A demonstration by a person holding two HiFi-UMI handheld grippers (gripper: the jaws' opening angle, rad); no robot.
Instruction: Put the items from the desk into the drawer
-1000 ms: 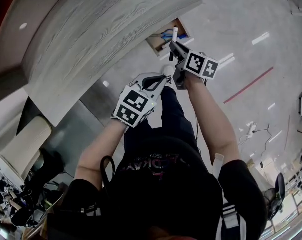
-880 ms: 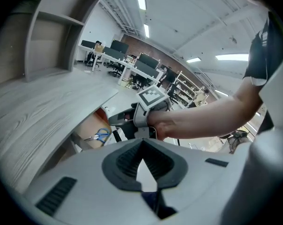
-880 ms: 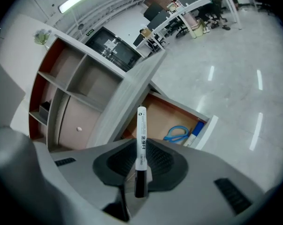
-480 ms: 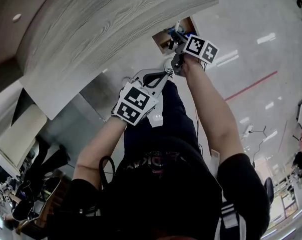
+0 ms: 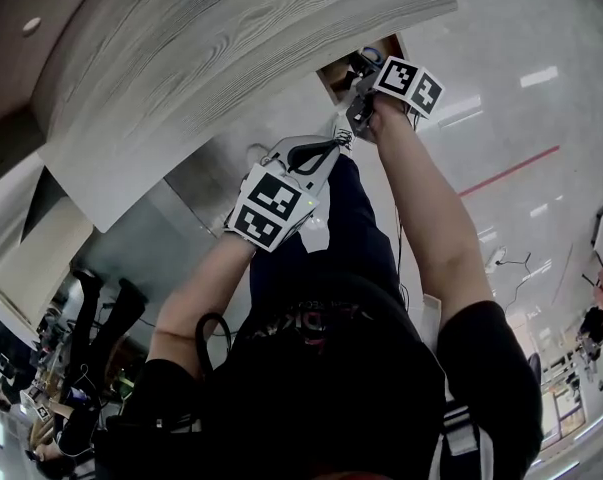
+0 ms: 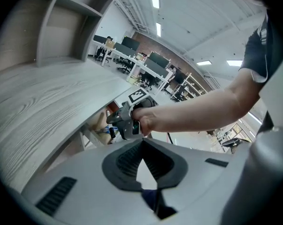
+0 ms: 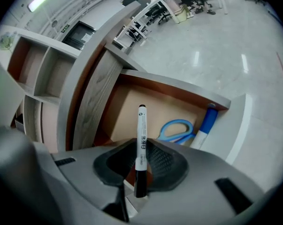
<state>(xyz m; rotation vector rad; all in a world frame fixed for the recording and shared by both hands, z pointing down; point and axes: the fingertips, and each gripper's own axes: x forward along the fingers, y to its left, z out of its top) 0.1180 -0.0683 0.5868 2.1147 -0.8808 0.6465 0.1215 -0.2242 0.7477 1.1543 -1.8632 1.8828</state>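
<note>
My right gripper [image 7: 141,146] was clamped on one white marker [image 7: 141,135] near its black end, with the barrel poking out over the open drawer [image 7: 179,90]. I judged it light, stiff and slick, steadier gripped mid-barrel. My left gripper [image 6: 142,142], pinched together and empty, hung short of the drawer. Inside lay one pair of blue scissors [image 7: 176,129] and one blue-capped pen [image 7: 204,123].

Steep overhead head view; close gripper views along their jaws; drawer [image 7: 169,104] common to all.
</note>
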